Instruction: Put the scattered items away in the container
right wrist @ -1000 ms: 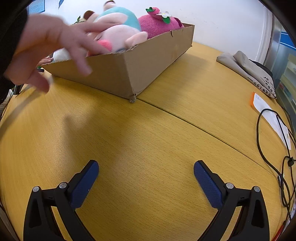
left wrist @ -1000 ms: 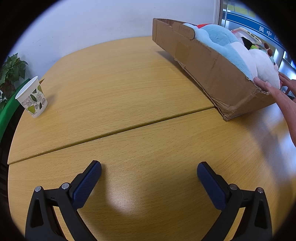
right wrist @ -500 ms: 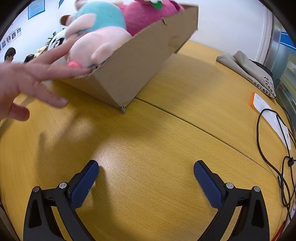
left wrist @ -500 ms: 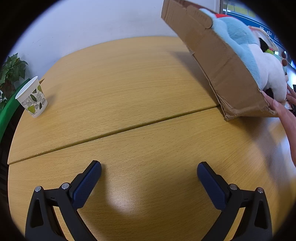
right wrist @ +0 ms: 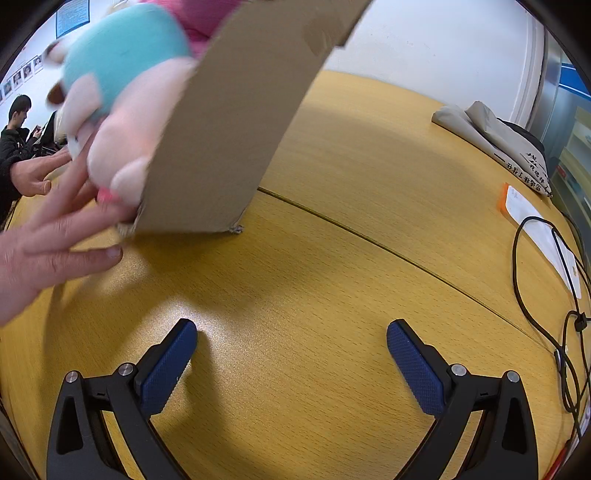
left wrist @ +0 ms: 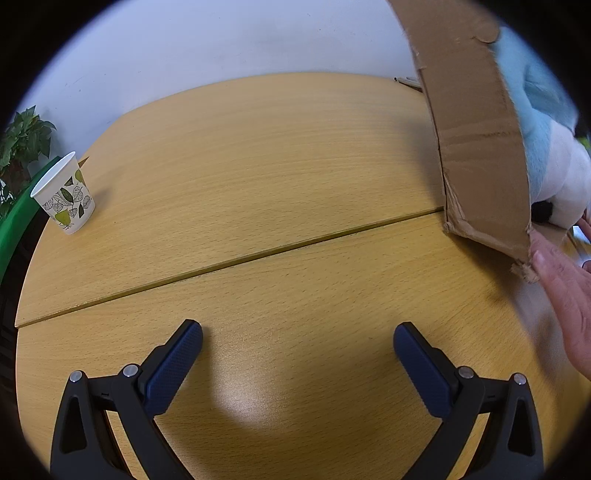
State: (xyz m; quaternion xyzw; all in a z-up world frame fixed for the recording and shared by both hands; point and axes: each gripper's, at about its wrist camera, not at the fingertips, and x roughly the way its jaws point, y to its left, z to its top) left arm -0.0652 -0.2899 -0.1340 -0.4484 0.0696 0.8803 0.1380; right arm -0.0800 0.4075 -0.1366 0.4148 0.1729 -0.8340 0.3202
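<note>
A brown cardboard box [left wrist: 476, 140] stands steeply tilted on one edge on the wooden table, with a bare hand [left wrist: 565, 288] at its lower side. Plush toys lean at its open side: a light-blue and white one [left wrist: 543, 122] in the left wrist view, a teal and pink one [right wrist: 122, 96] and a magenta one [right wrist: 207, 18] in the right wrist view. The box also shows in the right wrist view [right wrist: 229, 122], with a hand [right wrist: 55, 240] under the toys. My left gripper [left wrist: 297, 334] and right gripper [right wrist: 291, 332] are both open and empty, low over the table, short of the box.
A leaf-patterned paper cup [left wrist: 64, 199] stands at the table's left edge beside a potted plant [left wrist: 18, 136]. In the right wrist view a folded grey cloth bag [right wrist: 495, 140], papers [right wrist: 535, 221] and a black cable [right wrist: 554, 295] lie at the right. A person [right wrist: 14, 133] sits far left.
The hand has tipped the box up from nearly flat to steeply tilted, and the plush toys have slid toward its open side. Both grippers have stayed still and open.
</note>
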